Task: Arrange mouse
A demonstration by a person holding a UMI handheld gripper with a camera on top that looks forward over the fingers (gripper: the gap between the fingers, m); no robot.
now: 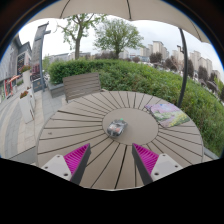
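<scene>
Hovering released, the two-finger claw (110,160) with magenta pads (77,156) is holding nothing. Beyond its fingers, near the middle of the round slatted wooden table (70,125), a small grey computer mouse (117,127) is lying. Closing off-centre would likely be pushing the rounded, smooth-looking shell sideways across the slats.

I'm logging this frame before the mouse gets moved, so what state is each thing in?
mouse: lying on the table, ahead of the fingers, not held.
hand-held gripper: open, nothing between its fingers.
round slatted table: standing outdoors, bearing the mouse and a magazine.
magazine: lying flat near the table's far edge.
chair: standing at the table, unoccupied.
</scene>
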